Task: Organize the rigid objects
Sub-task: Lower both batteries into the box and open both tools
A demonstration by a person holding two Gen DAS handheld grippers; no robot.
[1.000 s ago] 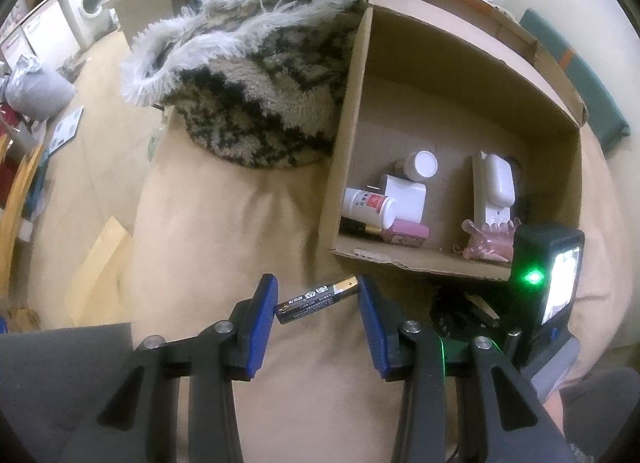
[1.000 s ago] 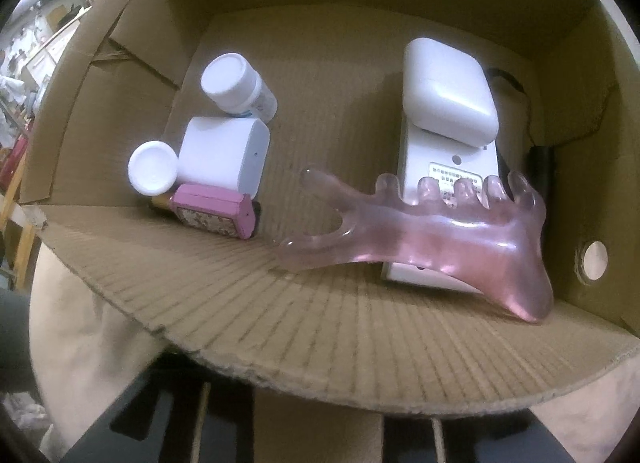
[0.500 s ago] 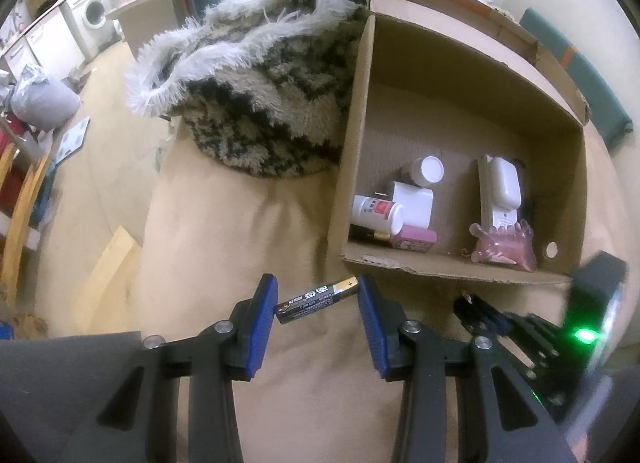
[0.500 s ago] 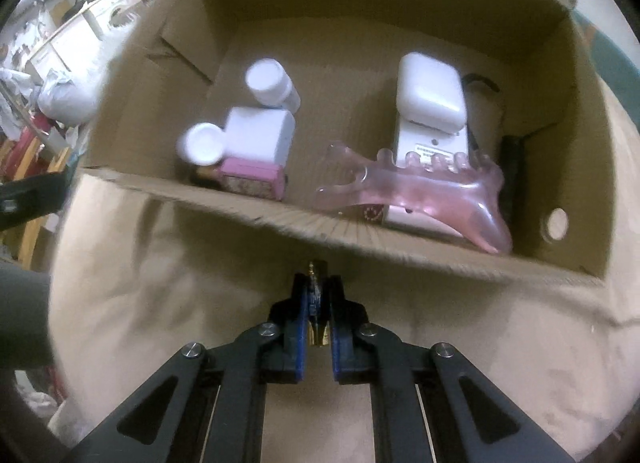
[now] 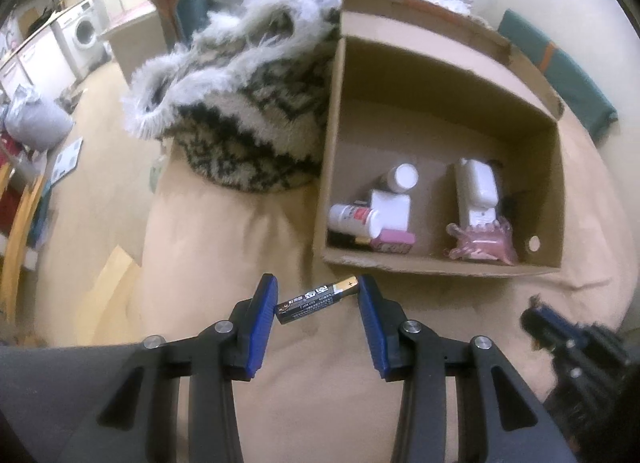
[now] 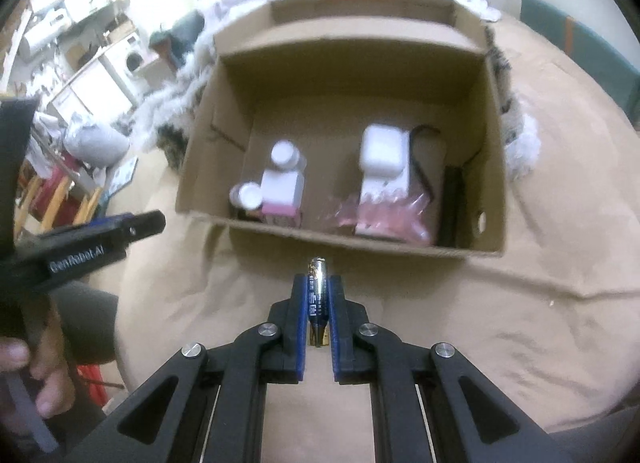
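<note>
Left gripper (image 5: 317,295) clamping black-and-gold battery (image 5: 316,298) endwise, small label print unreadable, right gripper (image 6: 319,295) pinching second battery (image 6: 317,295), "GenRobot.AI" on left gripper's side.

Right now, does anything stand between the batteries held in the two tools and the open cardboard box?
Only the open brown cardboard box's low near wall, which each black-and-gold battery must clear: one in the left tool, one in the right tool. Otherwise, bare tan sheet lies between.

floor: tan | washing machine (image 5: 85,29) far left | wooden chair (image 5: 18,215) left | wall: pale
</note>
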